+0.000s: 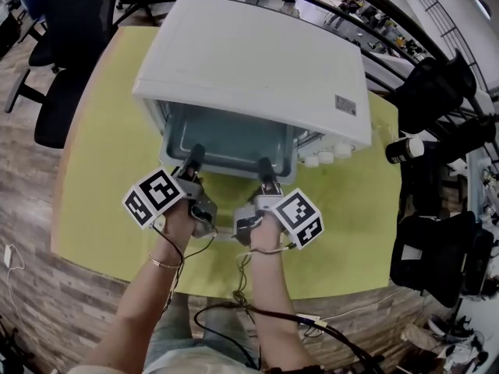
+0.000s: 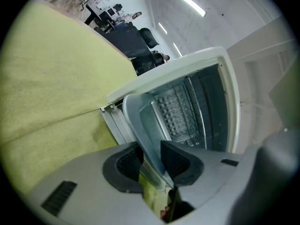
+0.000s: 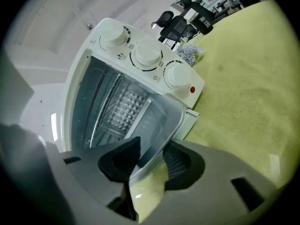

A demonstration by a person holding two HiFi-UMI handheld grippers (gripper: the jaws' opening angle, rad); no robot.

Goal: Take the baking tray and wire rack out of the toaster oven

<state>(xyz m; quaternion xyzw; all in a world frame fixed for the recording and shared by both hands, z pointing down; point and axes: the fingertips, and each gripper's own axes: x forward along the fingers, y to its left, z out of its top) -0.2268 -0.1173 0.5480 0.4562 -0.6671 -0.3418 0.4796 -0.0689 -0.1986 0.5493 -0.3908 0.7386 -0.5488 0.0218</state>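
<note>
Shallow grey baking tray [image 1: 230,140], rounded corners, sticks halfway out of the white toaster oven [image 1: 257,57]. Left gripper [image 1: 194,159] and right gripper [image 1: 266,171] both have their fingers clamped on its front rim.

A white toaster oven [image 1: 257,61] fills the middle of the frame on a yellow-green table [image 1: 101,170], its mouth turned toward the lower edge. A grey baking tray [image 1: 230,142] juts from it (partly out, the rest under the oven's top). The left gripper [image 1: 193,156] meets the tray's near rim left of centre and the right gripper [image 1: 265,168] meets it right of centre. White knobs [image 1: 326,157] sit just right of the tray.
</note>
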